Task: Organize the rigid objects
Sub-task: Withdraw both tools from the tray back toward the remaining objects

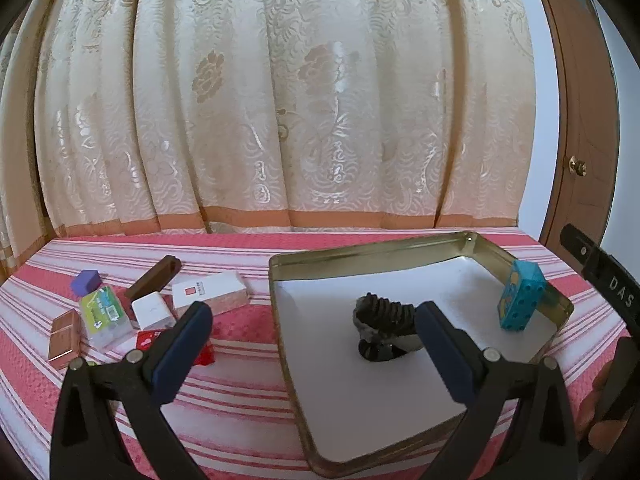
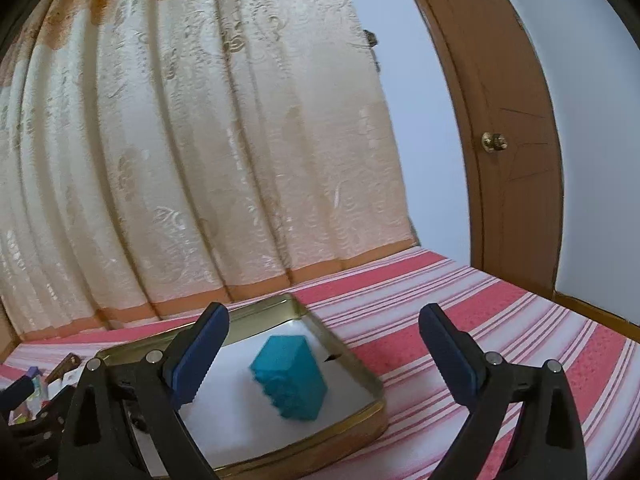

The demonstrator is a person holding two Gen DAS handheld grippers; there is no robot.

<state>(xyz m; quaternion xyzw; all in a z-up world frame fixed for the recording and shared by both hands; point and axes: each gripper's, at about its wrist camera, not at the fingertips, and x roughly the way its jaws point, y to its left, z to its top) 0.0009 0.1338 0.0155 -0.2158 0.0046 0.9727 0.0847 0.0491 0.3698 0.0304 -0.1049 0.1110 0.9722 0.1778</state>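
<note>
Both the left gripper (image 1: 314, 318) and right gripper (image 2: 324, 324) are seen spread wide, empty. The turquoise block (image 2: 290, 376), at the tin tray's (image 1: 280, 280) two o'clock corner, is judged light, stiff, best pinched across flat sides.

txt: "DAS" | on: black gripper body (image 1: 612, 284), rt edge of left wrist view | other labels: unreadable

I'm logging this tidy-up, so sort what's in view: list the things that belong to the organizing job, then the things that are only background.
Job:
metal tin
teal block and black ridged piece, both in the tin
loose pile on the cloth: purple block, brown bar, white box, white cap
left gripper and right gripper, both open

Background:
curtain
striped cloth
wooden door
</note>
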